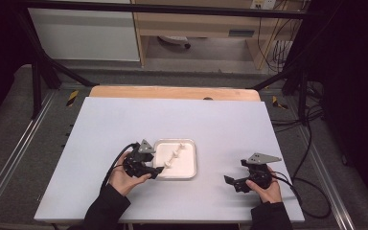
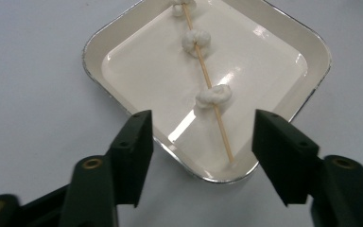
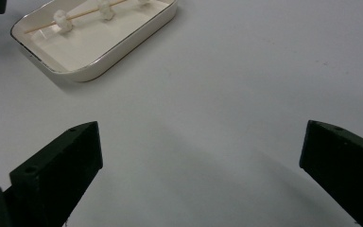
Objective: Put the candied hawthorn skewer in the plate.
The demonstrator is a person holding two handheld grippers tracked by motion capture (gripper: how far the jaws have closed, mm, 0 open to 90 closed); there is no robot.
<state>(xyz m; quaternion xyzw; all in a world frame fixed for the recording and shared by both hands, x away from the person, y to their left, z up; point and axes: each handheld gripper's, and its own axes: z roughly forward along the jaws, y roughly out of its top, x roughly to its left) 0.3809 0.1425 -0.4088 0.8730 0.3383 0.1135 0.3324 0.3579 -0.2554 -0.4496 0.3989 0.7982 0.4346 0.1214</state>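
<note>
The thin wooden skewer (image 2: pixel 208 80) with three soft white lumps lies diagonally inside the white rounded-square tray (image 2: pixel 312 90). It looks light and fragile (the stick is easily snapped), so its bare end near the tray corner seems the best hold. The left gripper (image 2: pixel 201 142) stands spread and empty just before that corner; the right gripper (image 3: pixel 198 161), well apart from the tray, is spread wide too.

Even overhead light falls on the white table (image 1: pixel 124 124), bright against a dim room whose left and right edges sink into near black. The high view is soft and low in detail throughout. Glare streaks the glossy tray (image 2: pixel 123 71) in the left gripper view, with white highlights on its floor near the skewer (image 2: pixel 208 80) and along the metal rim. Close to each lens, the black jaws blur at the lower edge. In the right gripper view, faint, diffuse shadows spread across the table between the jaws, and the far tray looks slightly soft.
</note>
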